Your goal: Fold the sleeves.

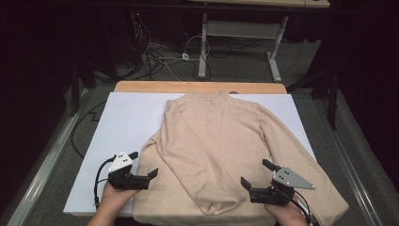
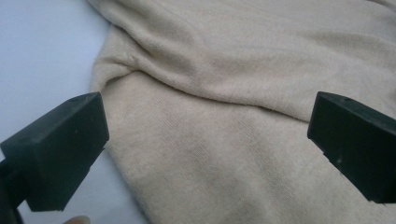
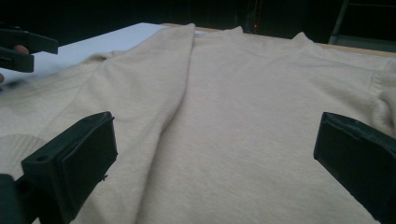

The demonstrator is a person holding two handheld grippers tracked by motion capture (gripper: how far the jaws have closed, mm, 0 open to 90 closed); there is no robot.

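Your left tongs [image 1: 145,164] and right tongs [image 1: 254,173] both gape wide, holding nothing, poised over the beige sweater [image 1: 221,141] spread flat on the white-covered counter [image 1: 127,117]; no readable writing.

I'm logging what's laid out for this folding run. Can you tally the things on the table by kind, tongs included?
Beige knitted sweater: 1
White rectangular table cover sheet: 1
Black two-jaw tongs, left tongs and right tongs, both open and holding nothing: 2
Total: 4
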